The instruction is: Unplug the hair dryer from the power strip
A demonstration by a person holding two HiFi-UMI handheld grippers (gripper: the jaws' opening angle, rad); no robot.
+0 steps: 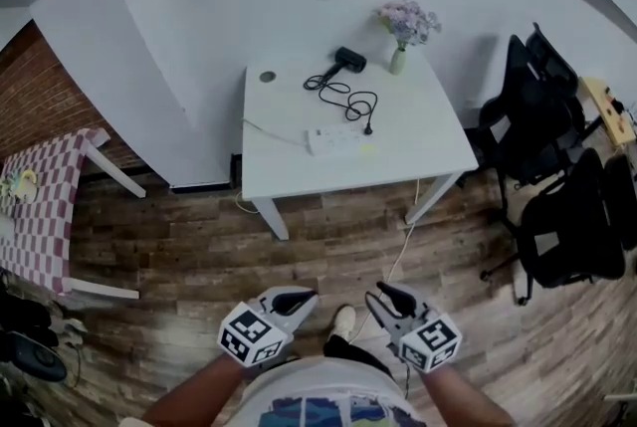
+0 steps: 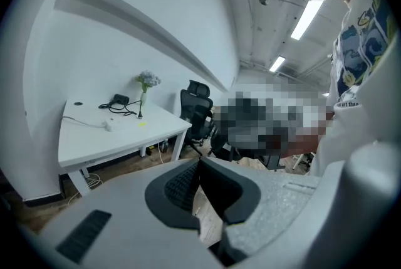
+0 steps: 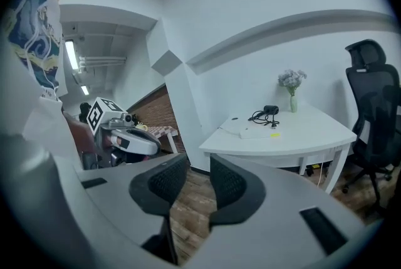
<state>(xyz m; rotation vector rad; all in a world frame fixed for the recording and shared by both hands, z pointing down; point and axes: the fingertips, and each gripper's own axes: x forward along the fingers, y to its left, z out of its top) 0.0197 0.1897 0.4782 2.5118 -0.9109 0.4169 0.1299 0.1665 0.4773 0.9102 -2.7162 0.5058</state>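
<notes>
A black hair dryer [image 1: 349, 59] lies at the back of a white table [image 1: 438, 141], far ahead of me. Its black cord [image 1: 343, 95] coils toward a white power strip [image 1: 333, 139]. The plug end [image 1: 368, 127] sits at the strip's right end; from here I cannot tell if it is seated. Both grippers hang low over the wooden floor, well short of the table. The left gripper [image 1: 291, 302] [image 2: 200, 164] has its fingertips together on nothing. The right gripper [image 1: 386, 297] [image 3: 199, 164] stands open and empty. The right gripper view shows the dryer [image 3: 270, 110] and strip [image 3: 257, 131].
A vase of flowers [image 1: 402, 35] stands right of the dryer. Black office chairs [image 1: 542, 131] crowd the right side. A checkered table [image 1: 40, 206] stands at the left by a brick wall. White cables [image 1: 403, 238] trail on the floor under the table.
</notes>
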